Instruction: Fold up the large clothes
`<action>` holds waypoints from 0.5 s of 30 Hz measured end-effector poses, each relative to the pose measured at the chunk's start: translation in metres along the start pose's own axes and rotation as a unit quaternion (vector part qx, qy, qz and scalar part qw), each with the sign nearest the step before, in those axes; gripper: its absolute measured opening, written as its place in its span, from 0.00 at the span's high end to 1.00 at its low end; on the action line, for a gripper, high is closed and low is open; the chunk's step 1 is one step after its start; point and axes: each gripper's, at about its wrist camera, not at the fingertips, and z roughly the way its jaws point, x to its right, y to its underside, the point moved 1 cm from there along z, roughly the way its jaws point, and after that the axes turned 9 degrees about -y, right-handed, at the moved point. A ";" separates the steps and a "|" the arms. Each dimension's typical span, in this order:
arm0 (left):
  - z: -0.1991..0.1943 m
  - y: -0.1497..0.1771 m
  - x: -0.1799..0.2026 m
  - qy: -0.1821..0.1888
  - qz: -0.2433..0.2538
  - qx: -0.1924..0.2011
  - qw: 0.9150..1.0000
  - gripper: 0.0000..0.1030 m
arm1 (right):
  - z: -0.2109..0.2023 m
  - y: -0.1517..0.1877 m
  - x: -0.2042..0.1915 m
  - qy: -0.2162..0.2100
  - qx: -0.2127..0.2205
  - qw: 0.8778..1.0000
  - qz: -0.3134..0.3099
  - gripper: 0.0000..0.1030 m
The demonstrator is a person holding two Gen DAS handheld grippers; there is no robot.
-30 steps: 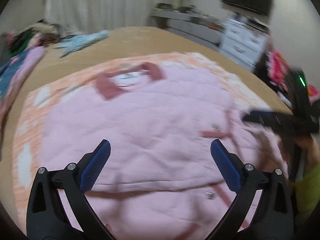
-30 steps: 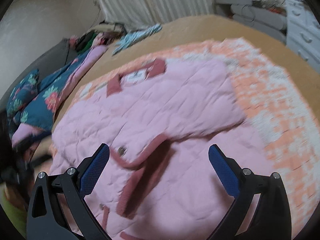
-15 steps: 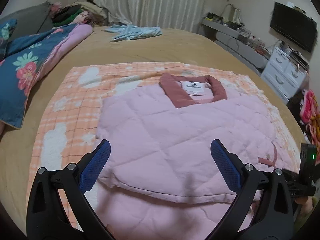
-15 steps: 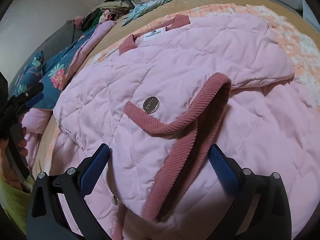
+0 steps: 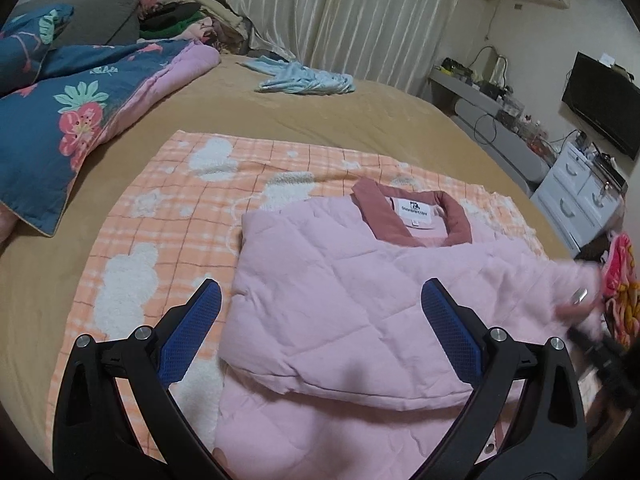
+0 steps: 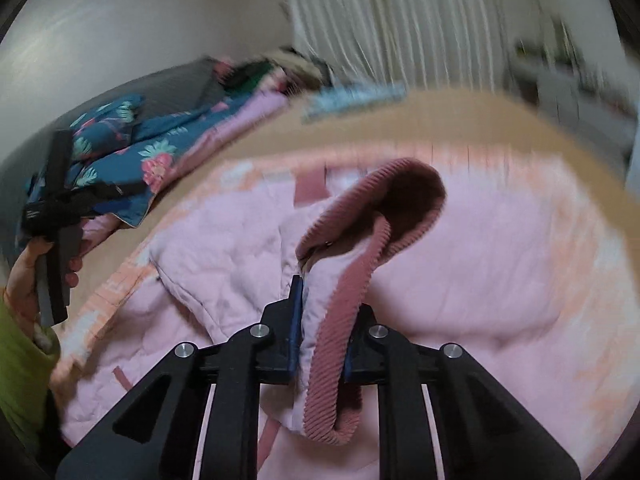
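Note:
A pink quilted jacket (image 5: 360,264) with a dusty-rose collar lies on an orange checked blanket (image 5: 160,216) on the bed. My left gripper (image 5: 321,284) hangs open above the jacket's folded left side, with nothing between its blue pads. My right gripper (image 6: 320,320) is shut on the jacket's sleeve at its ribbed rose cuff (image 6: 400,184), which arches up and forward from the jaws. In the left wrist view that raised sleeve (image 5: 568,280) is a blur at the right edge, with the right gripper (image 5: 592,352) under it. A hand holds the left gripper (image 6: 56,208) at the far left.
A blue floral quilt (image 5: 60,112) lies along the bed's left side, with a pile of clothes (image 5: 180,20) behind it. A light blue garment (image 5: 304,80) lies on the tan bedcover (image 5: 280,128) at the far end. White drawers (image 5: 580,200) and a TV (image 5: 600,96) stand at the right.
My right gripper has shut on the sleeve cuff and raised it off the jacket. My left gripper has moved left, so the jacket now sits further right in its view.

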 end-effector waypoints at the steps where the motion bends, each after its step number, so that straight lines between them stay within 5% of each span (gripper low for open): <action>1: 0.000 0.000 0.001 0.003 -0.001 0.002 1.000 0.09 | -0.003 -0.004 0.002 0.003 0.005 1.000 -0.004 0.87; 15: 0.026 0.018 0.042 0.026 0.056 -0.008 0.998 0.09 | 0.011 -0.019 0.071 0.056 0.001 0.998 0.018 0.88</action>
